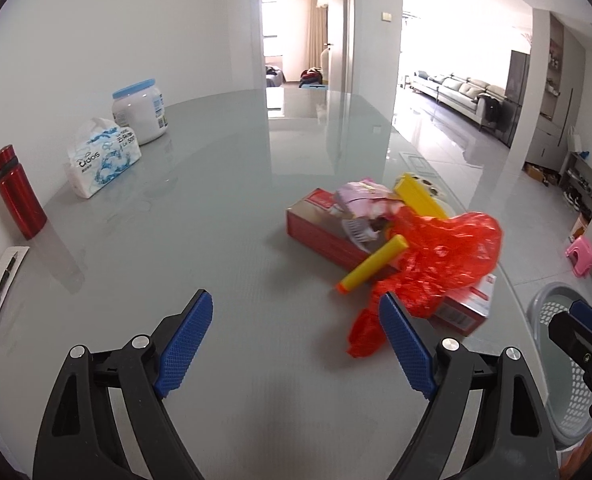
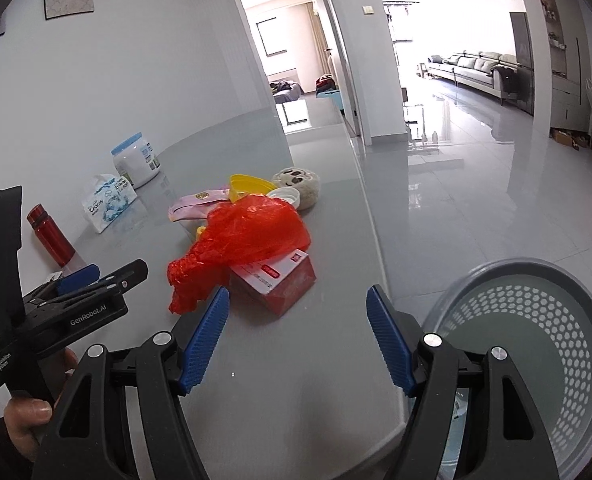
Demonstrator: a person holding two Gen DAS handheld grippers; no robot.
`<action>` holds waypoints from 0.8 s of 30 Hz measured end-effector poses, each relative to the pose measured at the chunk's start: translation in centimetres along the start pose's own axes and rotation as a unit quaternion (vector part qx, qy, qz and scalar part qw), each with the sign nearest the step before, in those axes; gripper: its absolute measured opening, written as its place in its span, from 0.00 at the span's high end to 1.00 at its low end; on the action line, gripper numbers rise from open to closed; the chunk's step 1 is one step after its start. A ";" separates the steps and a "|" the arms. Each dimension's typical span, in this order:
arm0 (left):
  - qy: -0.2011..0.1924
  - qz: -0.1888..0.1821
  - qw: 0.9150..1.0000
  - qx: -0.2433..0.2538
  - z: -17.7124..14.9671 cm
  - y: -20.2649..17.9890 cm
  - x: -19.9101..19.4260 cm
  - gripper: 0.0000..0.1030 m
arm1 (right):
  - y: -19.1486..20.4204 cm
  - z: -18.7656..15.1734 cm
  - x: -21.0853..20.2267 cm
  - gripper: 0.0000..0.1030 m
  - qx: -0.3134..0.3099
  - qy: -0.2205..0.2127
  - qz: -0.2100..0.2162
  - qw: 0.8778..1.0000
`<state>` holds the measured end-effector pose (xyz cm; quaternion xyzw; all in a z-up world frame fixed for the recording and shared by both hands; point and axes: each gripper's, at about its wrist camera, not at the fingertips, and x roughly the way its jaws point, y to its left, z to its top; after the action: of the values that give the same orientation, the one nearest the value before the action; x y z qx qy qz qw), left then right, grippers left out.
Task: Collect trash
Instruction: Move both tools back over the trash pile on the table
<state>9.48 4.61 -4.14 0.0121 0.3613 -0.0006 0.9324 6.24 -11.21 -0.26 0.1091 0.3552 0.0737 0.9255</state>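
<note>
Here, the left gripper (image 1: 295, 300) has its blue pads spread wide with only bare glass between them; its right pad's tip sits in front of the red plastic bag (image 1: 440, 264), and whether they touch cannot be told. The right gripper (image 2: 298, 294) is likewise parted and empty, held above the near edge of the grey glass table (image 2: 264, 380).

In the right wrist view, the left gripper's black body appears at nine o'clock, printed "GenRobot.AI" and, on its handle, small white text that seems to read "Data Acquisition System"; a hand (image 2: 28, 412) grips that handle.

The trash pile lies at about one o'clock from the left gripper. The crumpled red bag drapes over a red carton (image 2: 280, 284) whose white label is too small to read. A yellow foam dart with an orange tip (image 1: 374, 264) rests on a second red box (image 1: 320, 224), beneath a pink wrapper (image 1: 366, 196). Beyond them are a yellow lid (image 2: 248, 186), a white cap (image 2: 284, 196) and a round plush face (image 2: 300, 184).

The grey perforated basket (image 2: 536, 344) stands off the table at four o'clock in the right wrist view.

At ten o'clock in the left wrist view stand a red bottle (image 1: 16, 196), a tissue pack (image 1: 104, 160) that seems to read "C&S", and a white jar with a blue lid (image 1: 140, 112). A pen on a card (image 1: 2, 284) lies at nine o'clock.
</note>
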 end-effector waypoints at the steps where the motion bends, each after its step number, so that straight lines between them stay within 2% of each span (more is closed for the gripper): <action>1: 0.001 0.002 1.000 -0.002 0.0 0.3 0.2 0.19 | 0.5 0.3 0.5 0.34 -0.004 0.002 0.003 1.000; 13: 0.005 0.019 0.999 -0.028 0.3 3.4 2.6 0.19 | 4.3 2.6 4.9 0.31 -0.025 0.017 0.003 1.000; 24: 0.007 0.016 0.999 -0.044 0.0 4.3 3.2 0.19 | 6.1 3.5 8.3 0.30 -0.035 0.042 -0.045 0.998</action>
<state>11.92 8.98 -6.24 -0.0234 0.3671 0.0304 0.9294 14.37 -4.06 -1.54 0.0579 0.3954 0.0492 0.9154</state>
